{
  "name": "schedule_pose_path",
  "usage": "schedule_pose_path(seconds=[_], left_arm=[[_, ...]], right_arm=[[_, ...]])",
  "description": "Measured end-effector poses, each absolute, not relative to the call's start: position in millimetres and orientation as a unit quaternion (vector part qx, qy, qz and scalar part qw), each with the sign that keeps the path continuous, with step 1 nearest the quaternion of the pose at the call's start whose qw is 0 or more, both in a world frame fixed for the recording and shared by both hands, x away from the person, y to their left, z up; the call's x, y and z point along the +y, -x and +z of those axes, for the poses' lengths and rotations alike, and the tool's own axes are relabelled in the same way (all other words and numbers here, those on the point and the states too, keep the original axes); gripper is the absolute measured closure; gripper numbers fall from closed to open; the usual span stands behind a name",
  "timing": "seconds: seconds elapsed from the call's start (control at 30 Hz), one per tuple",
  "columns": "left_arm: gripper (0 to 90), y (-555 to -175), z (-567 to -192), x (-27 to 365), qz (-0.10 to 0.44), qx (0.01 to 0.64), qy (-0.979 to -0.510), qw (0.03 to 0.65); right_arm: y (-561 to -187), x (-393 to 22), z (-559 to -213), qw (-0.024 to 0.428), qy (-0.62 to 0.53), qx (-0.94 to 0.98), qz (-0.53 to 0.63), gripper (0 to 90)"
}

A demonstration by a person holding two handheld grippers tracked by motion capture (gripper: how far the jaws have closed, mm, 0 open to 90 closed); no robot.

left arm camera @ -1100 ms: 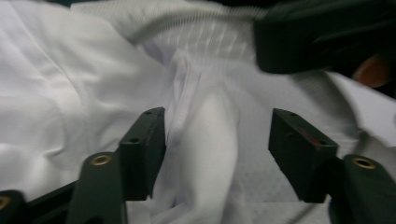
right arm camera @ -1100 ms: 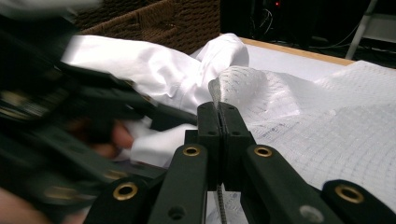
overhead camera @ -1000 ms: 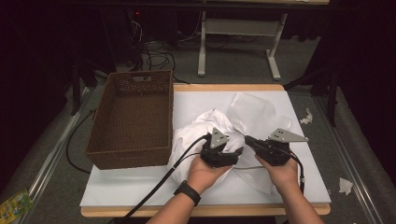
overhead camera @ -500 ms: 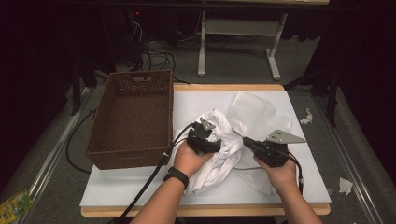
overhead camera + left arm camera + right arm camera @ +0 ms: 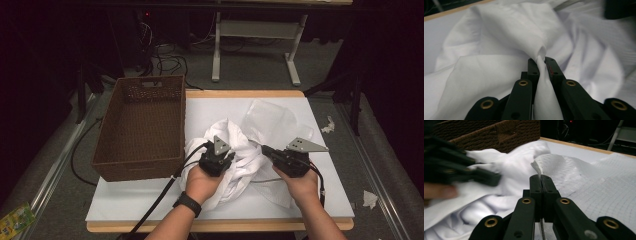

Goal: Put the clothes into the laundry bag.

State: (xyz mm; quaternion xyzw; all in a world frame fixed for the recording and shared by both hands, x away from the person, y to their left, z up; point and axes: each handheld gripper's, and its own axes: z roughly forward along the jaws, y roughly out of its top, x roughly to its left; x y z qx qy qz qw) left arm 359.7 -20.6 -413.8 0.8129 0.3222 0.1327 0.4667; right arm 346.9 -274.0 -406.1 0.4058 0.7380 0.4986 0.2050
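Left tool (image 5: 224, 158) has shifted back toward the near edge, its jaws just closing onto a fold of white cloth (image 5: 239, 150). Right tool (image 5: 265, 150): unmoved, clamped on a mesh-textured edge. Cloth: heaped mid-worktop (image 5: 150, 195), stretched between both tools, right of wicker basket (image 5: 142, 125).

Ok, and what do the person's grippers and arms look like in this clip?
Both are black. The left gripper and right gripper each carry a grey three-cornered plate on top and trail a black cable. Up close, the jaws are flat black bars joined by linkage arms with brass-coloured rivets. The forearms are bare; a black wristwatch sits on the left wrist.
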Motion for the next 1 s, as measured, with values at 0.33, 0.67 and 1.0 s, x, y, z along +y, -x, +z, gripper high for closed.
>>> schedule_pose_path(seconds=[0.33, 0.67, 1.0], left_arm=[[84.1, -343, -430, -64, 0.07, 0.256, -0.845, 0.464], [78.5, -389, -444, -86, 0.09, 0.319, -0.82, 0.467], [34.0, -359, -413, -43, 0.124, 0.293, -0.787, 0.529]], right_arm=[[-347, -269, -399, 0.206, -0.397, 0.733, 0.513, 90.0], [-332, -268, -393, 0.199, -0.379, 0.736, 0.525, 90.0], [-336, -275, -398, 0.204, -0.388, 0.735, 0.517, 90.0]])
